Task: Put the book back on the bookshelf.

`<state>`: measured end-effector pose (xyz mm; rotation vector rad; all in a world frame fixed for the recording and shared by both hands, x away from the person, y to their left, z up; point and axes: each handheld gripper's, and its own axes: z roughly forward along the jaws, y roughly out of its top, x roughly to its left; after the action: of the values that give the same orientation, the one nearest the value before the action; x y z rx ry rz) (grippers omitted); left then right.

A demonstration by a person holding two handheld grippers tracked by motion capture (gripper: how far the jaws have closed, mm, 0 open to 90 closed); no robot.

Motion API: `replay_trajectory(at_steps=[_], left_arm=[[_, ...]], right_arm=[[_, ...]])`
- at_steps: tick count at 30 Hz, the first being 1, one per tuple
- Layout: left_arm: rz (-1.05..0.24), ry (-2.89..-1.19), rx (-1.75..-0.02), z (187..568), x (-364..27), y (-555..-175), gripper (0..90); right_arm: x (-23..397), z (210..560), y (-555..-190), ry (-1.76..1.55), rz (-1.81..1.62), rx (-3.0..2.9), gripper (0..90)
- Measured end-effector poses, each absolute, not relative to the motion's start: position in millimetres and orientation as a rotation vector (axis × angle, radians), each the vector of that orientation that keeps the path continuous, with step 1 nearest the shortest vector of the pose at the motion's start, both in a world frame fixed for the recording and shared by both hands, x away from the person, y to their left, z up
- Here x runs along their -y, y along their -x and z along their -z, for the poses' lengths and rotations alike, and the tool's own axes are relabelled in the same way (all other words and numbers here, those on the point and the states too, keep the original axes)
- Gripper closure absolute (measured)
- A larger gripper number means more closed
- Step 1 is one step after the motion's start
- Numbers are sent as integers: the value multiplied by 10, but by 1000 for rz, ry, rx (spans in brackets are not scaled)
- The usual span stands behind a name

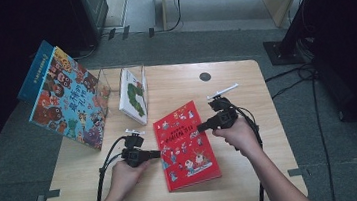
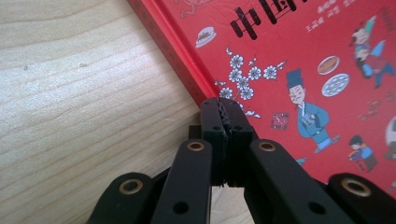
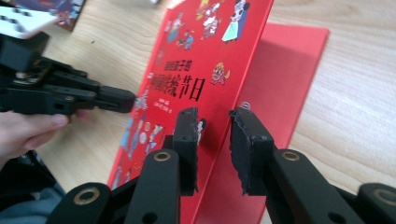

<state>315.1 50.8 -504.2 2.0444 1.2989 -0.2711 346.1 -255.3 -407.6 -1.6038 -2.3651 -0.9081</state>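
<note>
Dim and grainy from above, dark at both upper corners, soft overall. Brighter and sharper in the two gripper views, with even light from overhead. Faint glare on the red book (image 2: 299, 60) just ahead of the left gripper (image 2: 227, 114). Blurred black links at the bottom edge. Soft shadow under the lifted cover beside the right gripper (image 3: 212, 123).

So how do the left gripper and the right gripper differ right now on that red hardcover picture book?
The left gripper has its jaws shut with nothing between them, tips at the spine edge of the red hardcover picture book. The right gripper has its jaws apart, straddling the raised front cover; whether they pinch it I cannot tell. The left sits low by the wooden table, the right higher. Both are black and work the same book.
</note>
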Motion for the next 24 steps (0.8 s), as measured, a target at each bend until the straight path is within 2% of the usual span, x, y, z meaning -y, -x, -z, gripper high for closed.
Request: replay_trajectory(at_steps=[8, 16, 24], left_arm=[[264, -2041, -1300, 5045, -510, -3141, 899], [271, -2032, -1294, 5059, -526, -3147, 884], [281, -2002, -1280, 5024, -558, -3165, 842]], right_arm=[[2272, 3917, -3477, 1501, 867, 2418, 725], [2012, 3833, -3531, 1419, 854, 2457, 778], [1928, 3717, -3593, 1383, 765, 2511, 812]])
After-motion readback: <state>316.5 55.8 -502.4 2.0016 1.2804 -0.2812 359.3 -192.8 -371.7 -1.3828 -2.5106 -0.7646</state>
